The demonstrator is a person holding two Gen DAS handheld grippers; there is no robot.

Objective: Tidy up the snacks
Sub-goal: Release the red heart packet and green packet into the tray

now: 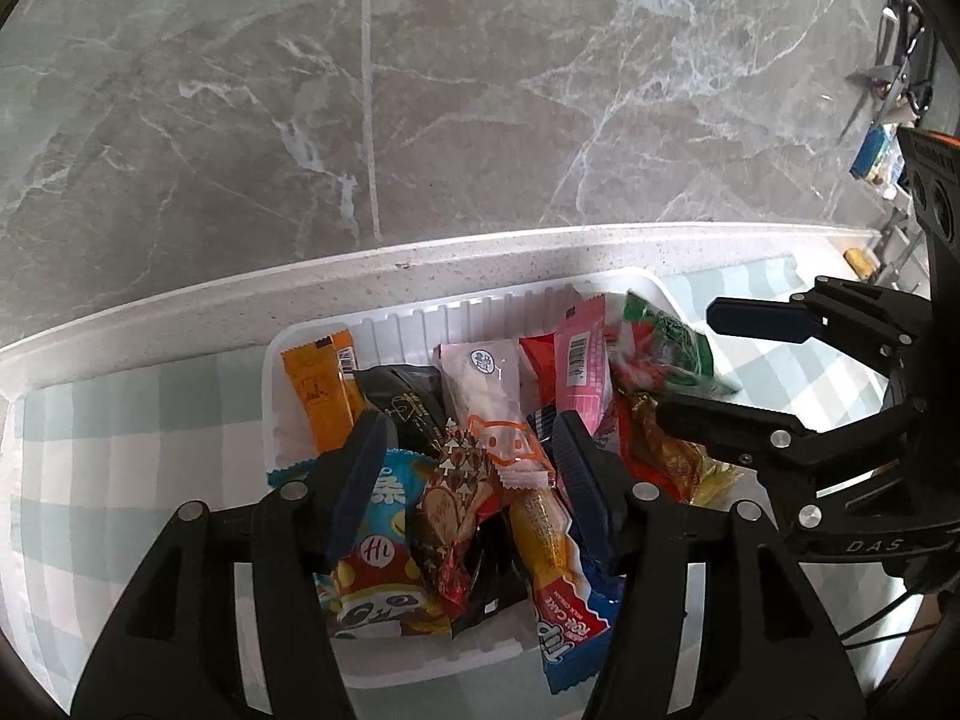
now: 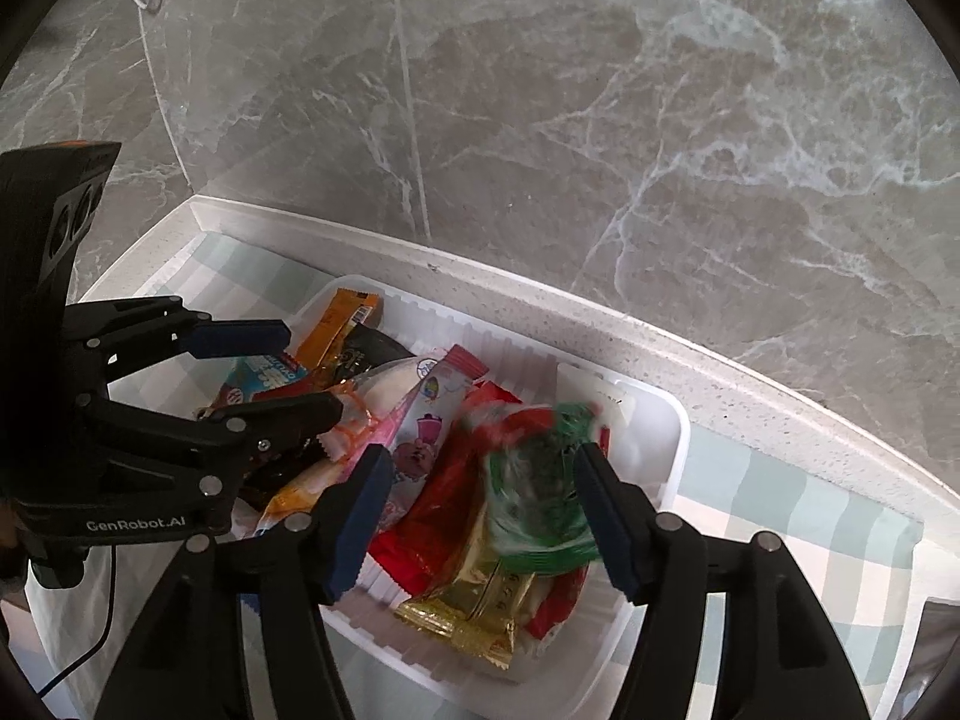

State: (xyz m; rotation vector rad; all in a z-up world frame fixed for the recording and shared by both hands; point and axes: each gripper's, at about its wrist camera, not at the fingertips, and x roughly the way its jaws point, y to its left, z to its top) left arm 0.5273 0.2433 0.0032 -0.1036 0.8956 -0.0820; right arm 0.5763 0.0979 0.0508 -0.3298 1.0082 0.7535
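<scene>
Snacks in bright crinkled wrappers fill one white ribbed tray (image 1: pixel 420 318) on a green-checked cloth (image 1: pixel 120 420) against the marble wall: one orange bar (image 1: pixel 315 384), one pink pack (image 1: pixel 579 360), one gold packet (image 2: pixel 474 606) and one blurred green-and-red packet (image 2: pixel 540 480) among others. Both the left gripper (image 1: pixel 462 468) and right gripper (image 2: pixel 480 504) hang over the tray with fingers apart, gripping nothing.

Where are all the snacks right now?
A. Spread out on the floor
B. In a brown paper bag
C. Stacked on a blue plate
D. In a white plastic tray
D. The wrapped snacks, like the orange packet and the green-and-red packet, lie piled together inside the white plastic tray, which sits on the checked cloth on the counter.
</scene>
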